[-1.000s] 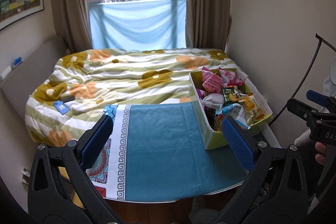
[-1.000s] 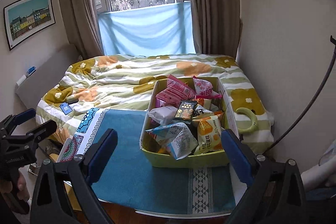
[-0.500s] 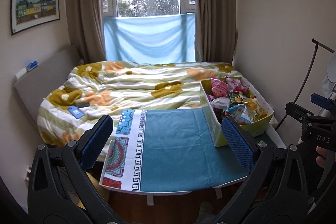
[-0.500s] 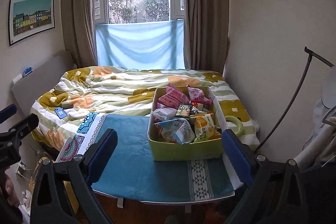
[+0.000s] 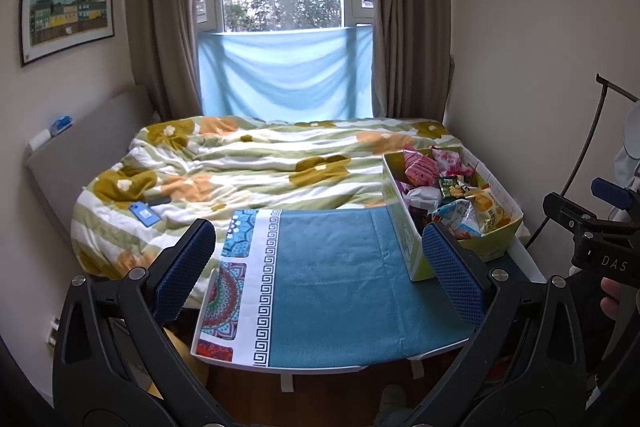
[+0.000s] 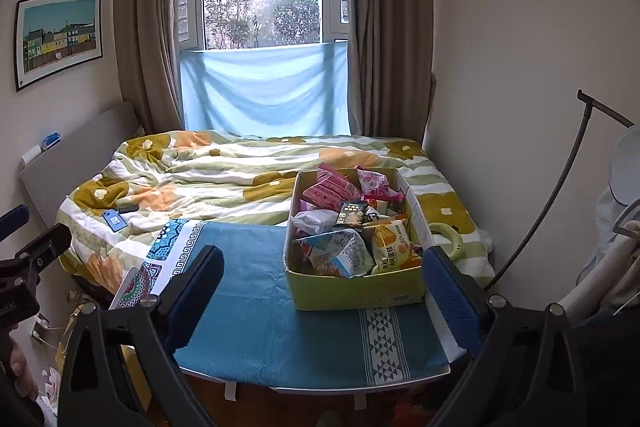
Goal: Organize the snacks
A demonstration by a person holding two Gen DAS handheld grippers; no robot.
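A yellow-green cardboard box [image 6: 356, 291] full of snack packets stands on the right of a small table covered with a teal cloth [image 6: 280, 315]. It also shows in the left wrist view [image 5: 408, 235]. Inside lie pink packets [image 6: 332, 187], a dark packet [image 6: 352, 215], a blue-white packet [image 6: 340, 251] and an orange-yellow packet [image 6: 390, 241]. My left gripper [image 5: 318, 271] is open and empty, held back in front of the table. My right gripper [image 6: 324, 291] is open and empty, short of the box.
A bed with a flowered quilt [image 5: 260, 163] lies behind the table. A blue phone [image 5: 142, 213] lies on its left side. A window with brown curtains is at the back. A wall is at the right, with a black curved stand [image 6: 560, 187] by it.
Both grippers have pulled back and risen away from the table, so the table and box look smaller and farther. Both stay open.
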